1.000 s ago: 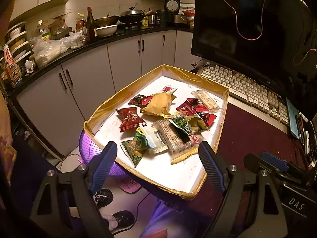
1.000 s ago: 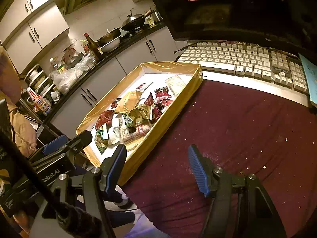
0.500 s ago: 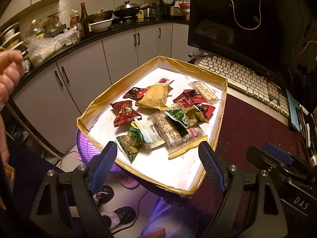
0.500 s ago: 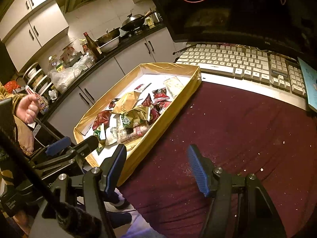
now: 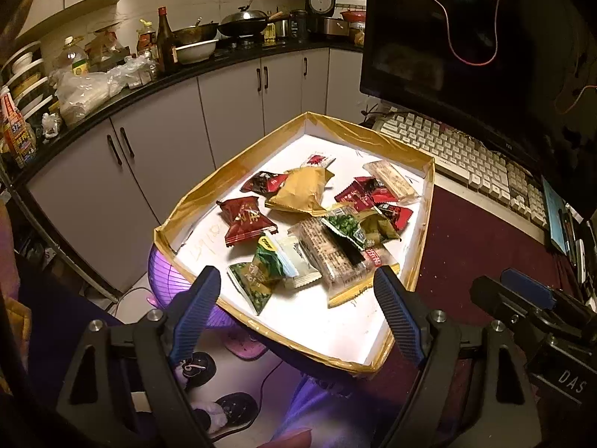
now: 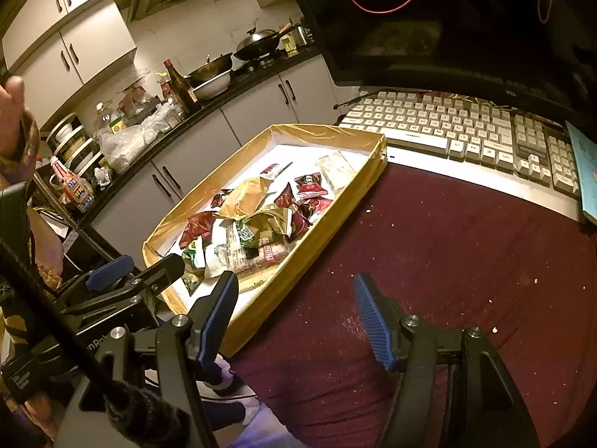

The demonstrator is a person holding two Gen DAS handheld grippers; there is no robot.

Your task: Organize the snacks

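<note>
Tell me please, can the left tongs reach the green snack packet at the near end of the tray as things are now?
Probably yes. The left tongs are open and empty, hanging just in front of the green snack packet. The packet lies at the near edge of the pile in the tray, with nothing on top of it.

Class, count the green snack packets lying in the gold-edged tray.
2. One green packet lies at the tray's near end; another sits atop the middle pile. More may be hidden beneath the heap.

monitor (image 5: 466, 37) top beyond the frame edge
</note>
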